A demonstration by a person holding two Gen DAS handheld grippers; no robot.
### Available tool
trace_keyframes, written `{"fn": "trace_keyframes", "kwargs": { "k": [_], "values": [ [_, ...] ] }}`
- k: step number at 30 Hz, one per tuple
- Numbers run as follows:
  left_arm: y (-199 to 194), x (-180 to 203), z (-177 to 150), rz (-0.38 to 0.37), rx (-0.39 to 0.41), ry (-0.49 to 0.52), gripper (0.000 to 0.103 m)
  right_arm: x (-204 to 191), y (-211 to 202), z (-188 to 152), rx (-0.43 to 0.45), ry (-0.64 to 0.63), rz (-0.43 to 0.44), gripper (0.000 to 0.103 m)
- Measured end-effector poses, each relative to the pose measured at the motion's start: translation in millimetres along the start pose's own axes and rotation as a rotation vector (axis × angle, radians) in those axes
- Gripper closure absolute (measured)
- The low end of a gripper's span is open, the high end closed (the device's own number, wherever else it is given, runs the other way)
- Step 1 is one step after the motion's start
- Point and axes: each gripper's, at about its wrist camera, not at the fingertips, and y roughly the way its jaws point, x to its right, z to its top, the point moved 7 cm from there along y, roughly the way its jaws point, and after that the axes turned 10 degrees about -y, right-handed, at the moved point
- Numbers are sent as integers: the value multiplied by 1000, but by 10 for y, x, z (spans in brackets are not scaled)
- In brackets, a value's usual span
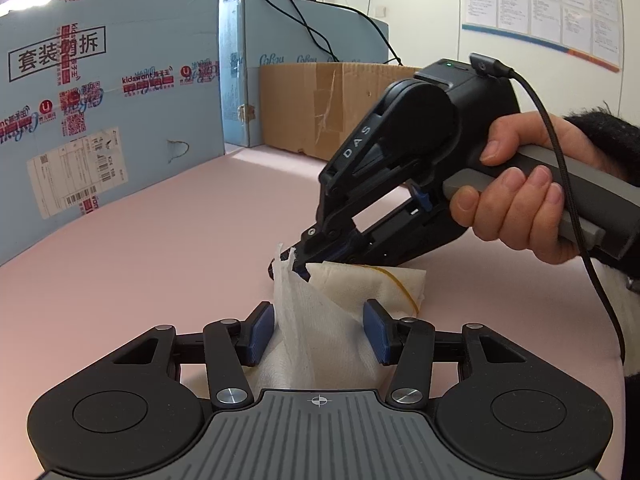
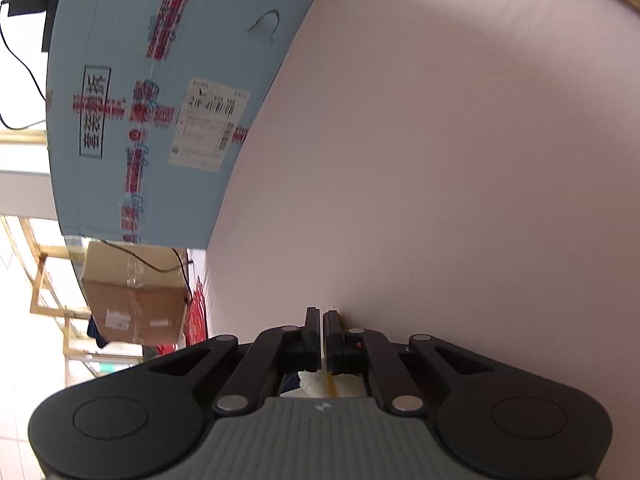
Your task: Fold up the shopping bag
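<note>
Left wrist: my left gripper (image 1: 319, 330) wide, astride shopping bag (image 1: 340, 320) | right gripper (image 1: 294, 264) clamps bag corner | risk: thin pinch slips, fold springs open.

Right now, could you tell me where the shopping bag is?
The shopping bag lies on the pink table, between the open left gripper jaws, its corner pinched by the right gripper.

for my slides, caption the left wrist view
Right claw pinches the white bag's corner while the open left claw straddles it.
</note>
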Motion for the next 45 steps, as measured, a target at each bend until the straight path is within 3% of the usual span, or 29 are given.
{"fn": "trace_keyframes", "kwargs": {
  "k": [5,12,17,21,24,30,32,35,37,41,45],
  "values": [
    [8,13,0,6,1,6,54,-319,143,81,-143,-236,-83,98],
    [13,17,-10,12,1,4,54,-770,216,-56,-229,-465,-142,96],
    [6,23,-17,17,4,6,53,-797,148,-126,-252,-484,-180,96],
    [-9,67,-34,39,15,31,53,-650,137,26,-232,-452,-252,98],
    [-15,41,-28,38,16,13,51,-458,118,97,-223,-366,-227,102],
    [-50,-238,61,37,17,-124,39,-351,36,54,-169,-342,-183,102],
    [-26,-297,51,84,-5,-124,39,-314,4,67,-166,-325,-166,102],
    [3,-257,28,92,-11,-103,39,-274,-26,113,-183,-312,-160,102],
    [0,-242,17,98,-7,-95,39,-371,30,125,-210,-369,-199,96],
    [0,-184,7,134,9,-47,39,-715,324,13,-286,-554,-263,95],
    [-25,-53,-1,199,35,45,40,-866,475,-33,-355,-633,-306,94]
  ]
}}
